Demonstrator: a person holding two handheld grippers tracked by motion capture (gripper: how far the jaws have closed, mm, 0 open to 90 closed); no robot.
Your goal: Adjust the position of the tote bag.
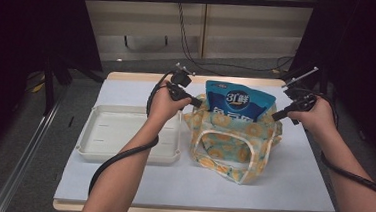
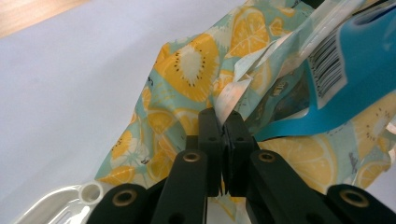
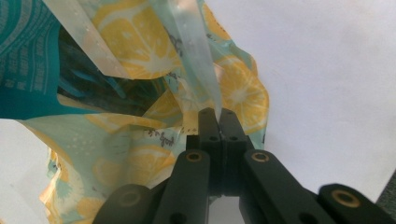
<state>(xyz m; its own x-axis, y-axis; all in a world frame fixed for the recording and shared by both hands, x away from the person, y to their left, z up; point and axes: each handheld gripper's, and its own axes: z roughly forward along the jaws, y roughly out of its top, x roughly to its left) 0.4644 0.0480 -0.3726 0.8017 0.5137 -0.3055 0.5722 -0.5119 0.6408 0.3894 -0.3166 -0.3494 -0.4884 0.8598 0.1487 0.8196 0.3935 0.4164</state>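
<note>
Nearest you, the fruit-print bag (image 1: 233, 142) sits on the desk (image 1: 290, 188) beside the white tray (image 1: 119, 134), your left hand-held gripper (image 1: 199, 103) and right hand-held gripper (image 1: 275, 115) each clamped on its rim, the blue pouch (image 1: 237, 102) standing inside.

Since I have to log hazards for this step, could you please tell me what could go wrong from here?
Both grippers pinch only thin edges of the lemon-print bag, the left gripper and the right gripper alike, so the fabric could slip free. The blue pouch stands tall in the bag and might tip out.
</note>
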